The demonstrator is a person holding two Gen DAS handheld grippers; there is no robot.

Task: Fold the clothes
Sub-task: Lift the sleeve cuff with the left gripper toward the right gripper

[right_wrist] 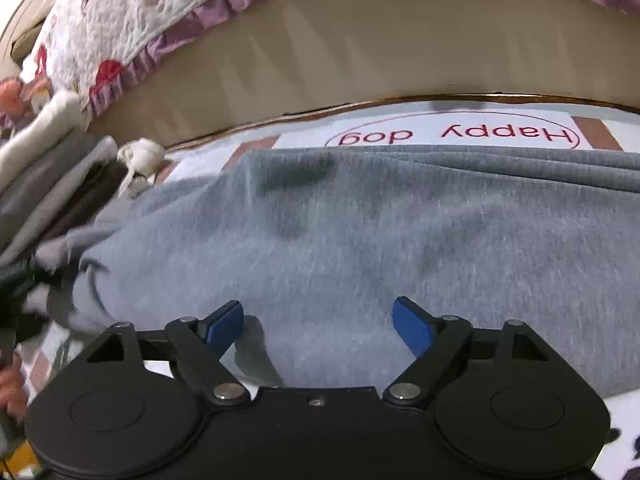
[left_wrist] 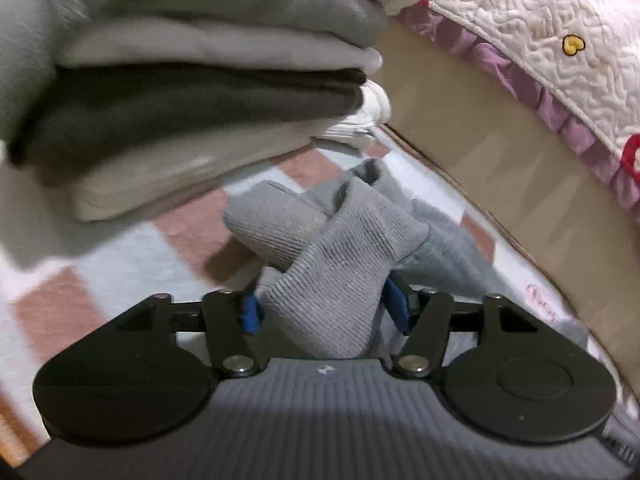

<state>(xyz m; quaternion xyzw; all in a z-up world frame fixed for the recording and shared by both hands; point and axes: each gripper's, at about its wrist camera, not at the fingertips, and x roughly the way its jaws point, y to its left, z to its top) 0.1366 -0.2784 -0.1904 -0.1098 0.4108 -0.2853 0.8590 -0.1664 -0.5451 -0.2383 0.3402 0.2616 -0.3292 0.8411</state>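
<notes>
On a checked blanket by the bed, the soft, floppy grey garment is best pinched at its ribbed cuff, which sits bunched between the left gripper's half-open jaws, grip unclear, while the right gripper is spread wide and empty.

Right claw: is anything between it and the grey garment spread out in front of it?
Nothing visible. The right claw stands open right over the grey garment, with only bare cloth between its blue pads. The stack of folded clothes sits off to the left, clear of it.
</notes>
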